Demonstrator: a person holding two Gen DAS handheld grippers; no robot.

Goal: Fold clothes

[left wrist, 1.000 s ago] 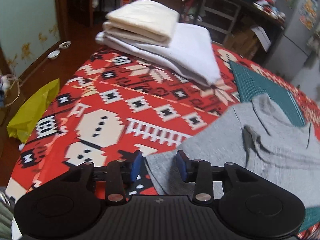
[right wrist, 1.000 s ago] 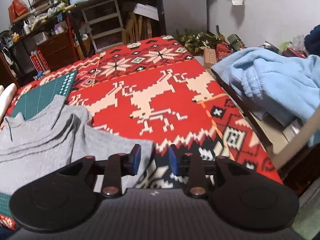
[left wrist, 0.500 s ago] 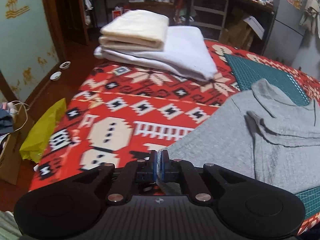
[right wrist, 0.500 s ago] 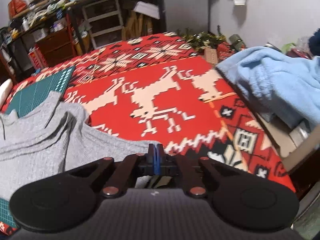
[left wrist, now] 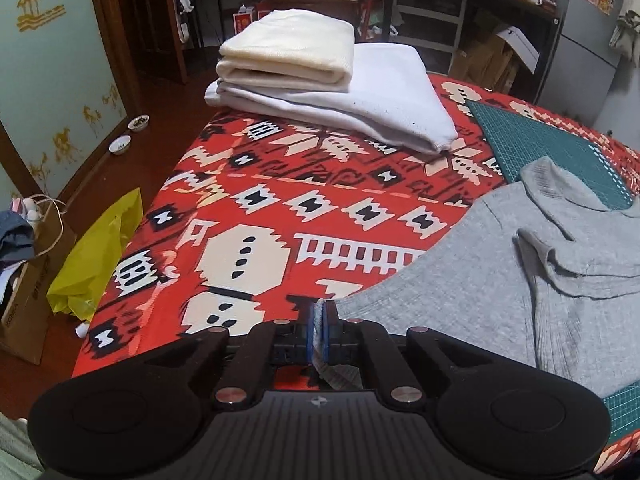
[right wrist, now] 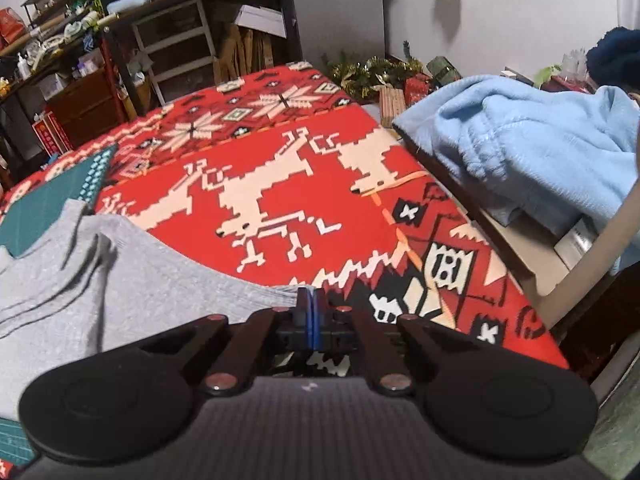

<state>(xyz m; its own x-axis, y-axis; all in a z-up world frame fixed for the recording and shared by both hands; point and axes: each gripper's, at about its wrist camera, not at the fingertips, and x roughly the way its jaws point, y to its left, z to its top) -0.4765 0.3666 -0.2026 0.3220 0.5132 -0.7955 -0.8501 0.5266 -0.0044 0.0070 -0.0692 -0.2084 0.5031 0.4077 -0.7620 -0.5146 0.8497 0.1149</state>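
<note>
Grippers first: the left gripper (left wrist: 319, 311) is clenched on one near corner of a grey garment (left wrist: 500, 280), and the right gripper (right wrist: 311, 300) pinches the opposite near corner. The garment lies rumpled on a red patterned cloth (left wrist: 320, 208), partly over a green cutting mat (left wrist: 548, 148). Farther off, folded cream and white textiles (left wrist: 320, 68) sit stacked; a light blue blanket (right wrist: 528, 148) lies to the right.

A second ago both my grippers gaped; now my left gripper (left wrist: 319, 309) and right gripper (right wrist: 311, 297) have clamped the wrinkled grey knit shirt's (left wrist: 500, 288) near corners, lifting its hem off the red patterned blanket (left wrist: 304, 200).
</note>
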